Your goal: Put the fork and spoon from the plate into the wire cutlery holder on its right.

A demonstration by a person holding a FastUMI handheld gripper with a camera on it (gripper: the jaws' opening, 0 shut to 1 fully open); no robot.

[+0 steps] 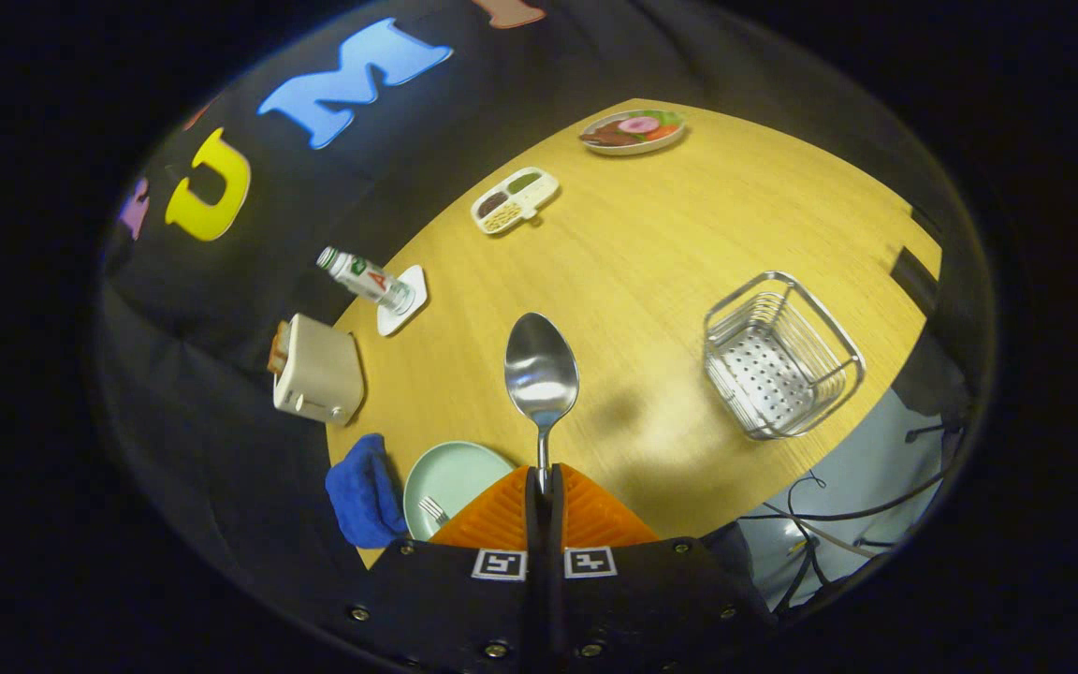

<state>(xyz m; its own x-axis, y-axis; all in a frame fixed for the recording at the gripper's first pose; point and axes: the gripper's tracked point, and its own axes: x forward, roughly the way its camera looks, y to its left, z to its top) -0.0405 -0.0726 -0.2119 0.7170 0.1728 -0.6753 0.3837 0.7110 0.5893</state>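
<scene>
My gripper (544,489) is shut on the handle of a metal spoon (541,373), whose bowl sticks out ahead of the fingers, lifted above the wooden table (633,271). The pale green plate (450,471) lies just left of the fingers, partly hidden by them. On the plate lies the fork (433,510), only its tines showing. The wire cutlery holder (778,356) stands on the table to the right of the spoon and holds nothing.
A blue cloth (366,491) lies left of the plate. A toaster (317,372), a bottle (364,277) on a white coaster, a divided snack tray (514,199) and a plate of food (633,131) stand along the table's left and far sides. Cables (829,524) hang past the right edge.
</scene>
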